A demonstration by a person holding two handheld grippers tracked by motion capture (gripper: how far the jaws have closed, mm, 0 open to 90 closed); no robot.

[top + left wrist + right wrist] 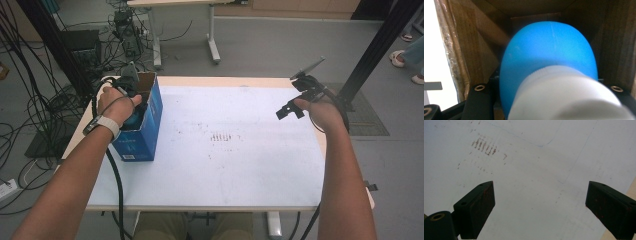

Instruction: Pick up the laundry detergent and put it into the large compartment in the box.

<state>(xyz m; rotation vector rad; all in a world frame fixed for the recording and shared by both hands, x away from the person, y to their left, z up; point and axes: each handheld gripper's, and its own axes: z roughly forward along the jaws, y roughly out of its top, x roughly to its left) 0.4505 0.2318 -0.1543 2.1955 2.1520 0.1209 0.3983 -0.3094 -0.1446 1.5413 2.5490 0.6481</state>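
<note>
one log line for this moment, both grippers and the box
left gripper: shut on blue bottle, inside blue box | right gripper: open, nothing between jaws, over white table

A glossy blue rounded bottle wears a white ribbed cap; the blue-sided cardboard box shows brown inside; rusty streaks mark the white tabletop.

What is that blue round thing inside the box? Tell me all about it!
The blue round thing looks smooth and matte, with a domed end and a ribbed white cap nearest the camera, perhaps a bottle. It sits inside the brown-walled cardboard box, pointing inward, held by the left gripper.
</note>
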